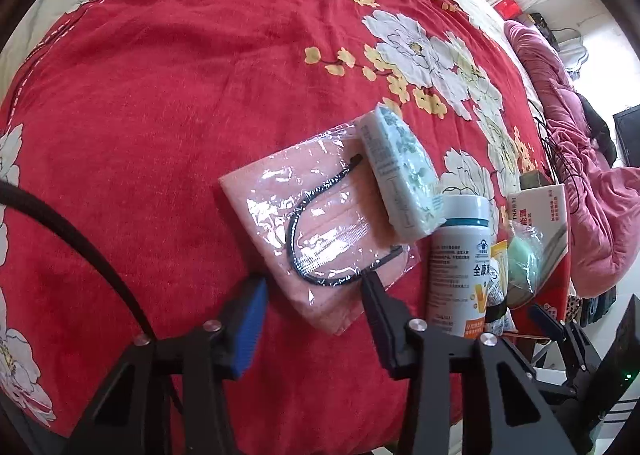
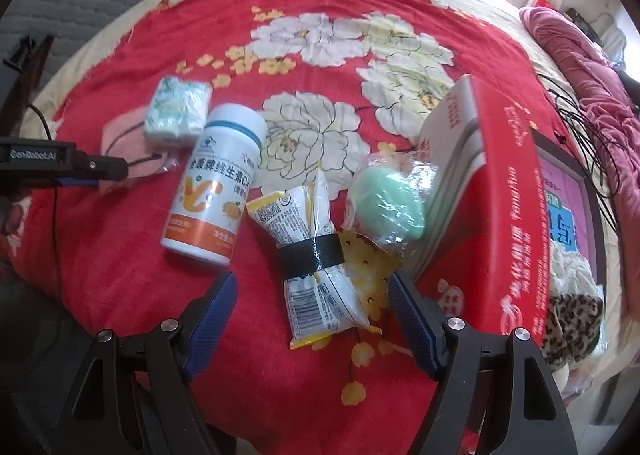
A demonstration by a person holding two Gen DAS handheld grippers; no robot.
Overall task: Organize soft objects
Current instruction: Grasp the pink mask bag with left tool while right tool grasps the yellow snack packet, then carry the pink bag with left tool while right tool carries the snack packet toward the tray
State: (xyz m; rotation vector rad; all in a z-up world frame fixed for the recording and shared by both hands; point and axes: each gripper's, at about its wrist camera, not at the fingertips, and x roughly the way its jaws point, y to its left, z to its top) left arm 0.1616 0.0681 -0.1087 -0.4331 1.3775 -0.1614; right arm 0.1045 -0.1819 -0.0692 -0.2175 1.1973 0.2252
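Observation:
A pink towel in clear plastic lies on the red floral blanket, with a black headband on top and a pale tissue pack at its far edge. My left gripper is open, its fingers straddling the towel's near corner. In the right wrist view a yellow-white snack packet with a black band lies between the open fingers of my right gripper. A green sponge in plastic lies beside it. The left gripper shows at the left.
A white vitamin bottle lies between the towel and the packet. A red cardboard box stands at the right, with soft items inside. Pink bedding and cables lie at the bed's far right.

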